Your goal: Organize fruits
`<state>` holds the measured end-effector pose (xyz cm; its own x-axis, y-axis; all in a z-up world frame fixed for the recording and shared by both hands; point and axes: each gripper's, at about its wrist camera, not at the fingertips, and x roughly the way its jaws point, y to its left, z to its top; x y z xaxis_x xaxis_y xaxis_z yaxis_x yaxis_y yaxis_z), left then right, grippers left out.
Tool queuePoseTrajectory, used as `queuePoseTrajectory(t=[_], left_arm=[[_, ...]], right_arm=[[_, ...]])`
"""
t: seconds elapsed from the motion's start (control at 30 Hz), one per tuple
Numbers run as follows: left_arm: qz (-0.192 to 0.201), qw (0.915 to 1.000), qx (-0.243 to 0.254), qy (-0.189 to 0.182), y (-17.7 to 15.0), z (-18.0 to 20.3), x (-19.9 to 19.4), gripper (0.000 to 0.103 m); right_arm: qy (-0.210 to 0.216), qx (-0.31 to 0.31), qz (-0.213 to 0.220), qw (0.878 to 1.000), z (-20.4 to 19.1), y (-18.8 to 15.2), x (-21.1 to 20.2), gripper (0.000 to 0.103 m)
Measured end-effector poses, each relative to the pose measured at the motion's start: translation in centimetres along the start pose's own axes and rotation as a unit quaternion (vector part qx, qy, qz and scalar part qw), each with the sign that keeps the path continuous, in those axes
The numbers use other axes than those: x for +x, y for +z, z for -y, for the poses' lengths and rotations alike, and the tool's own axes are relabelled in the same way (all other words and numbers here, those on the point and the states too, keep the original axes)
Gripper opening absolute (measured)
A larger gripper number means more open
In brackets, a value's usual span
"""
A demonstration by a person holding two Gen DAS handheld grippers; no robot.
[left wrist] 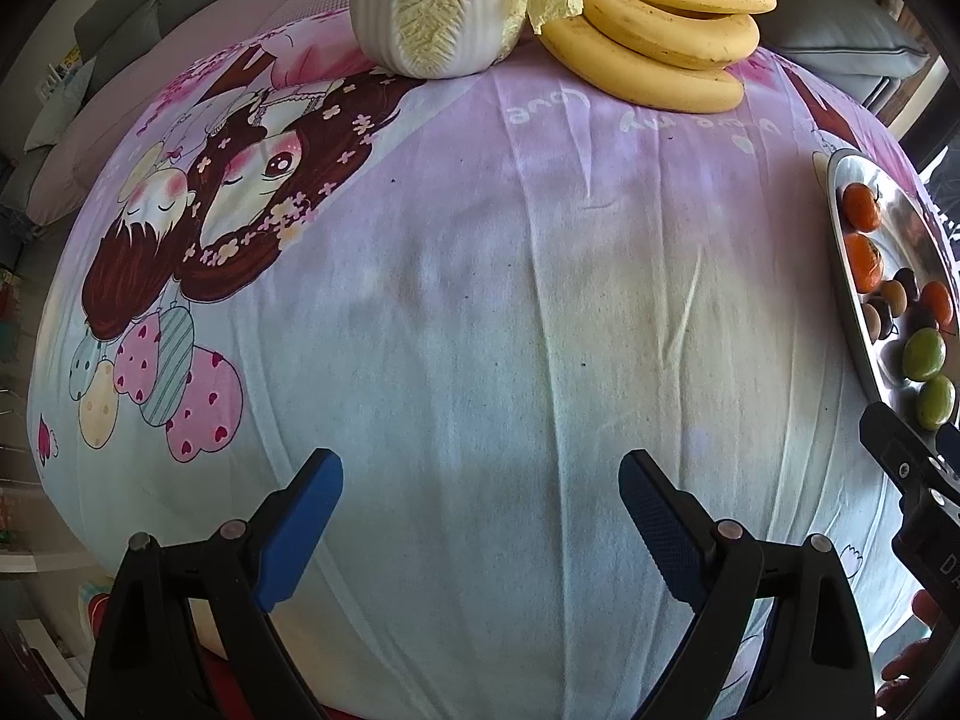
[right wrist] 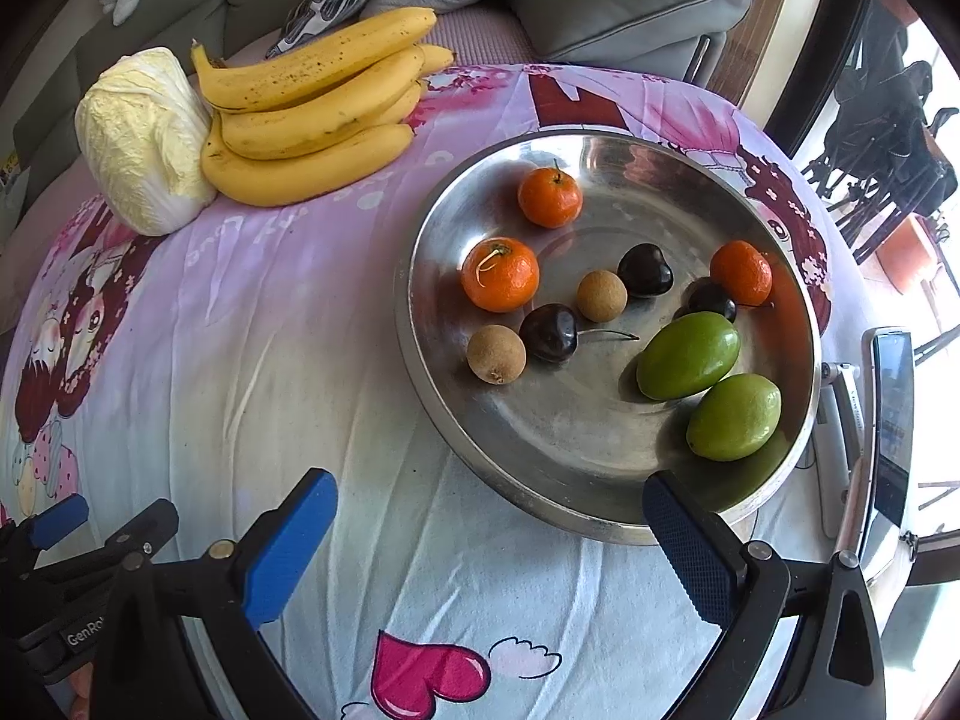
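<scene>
Both my grippers hang spread and empty over the tablecloth point(left wrist: 480, 312); my right gripper point(right wrist: 489, 546) sits nearer the metal bowl point(right wrist: 606, 516) of small fruit, while the bananas point(right wrist: 312, 120) lie far ahead-left, lengthwise across.

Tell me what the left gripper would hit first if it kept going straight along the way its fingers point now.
Most likely only the printed cloth. The left gripper is open and empty, aimed steeply down at a bare stretch of it. The cabbage, bananas and metal bowl all lie off that line, though fisheye depth is uncertain.
</scene>
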<state>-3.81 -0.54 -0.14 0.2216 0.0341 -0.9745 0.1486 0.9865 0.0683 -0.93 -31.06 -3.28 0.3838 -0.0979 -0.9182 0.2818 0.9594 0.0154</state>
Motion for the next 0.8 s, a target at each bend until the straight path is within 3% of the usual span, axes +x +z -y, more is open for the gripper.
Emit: queuePoseTrajectory(t=[0.8], left_arm=[[-0.005,0.9998,-0.018,0.002,0.13,-0.56,0.55,0.094]], right_arm=[[-0.008,0.009,-0.007,1.0,0.2,0.07,0.58,0.103]])
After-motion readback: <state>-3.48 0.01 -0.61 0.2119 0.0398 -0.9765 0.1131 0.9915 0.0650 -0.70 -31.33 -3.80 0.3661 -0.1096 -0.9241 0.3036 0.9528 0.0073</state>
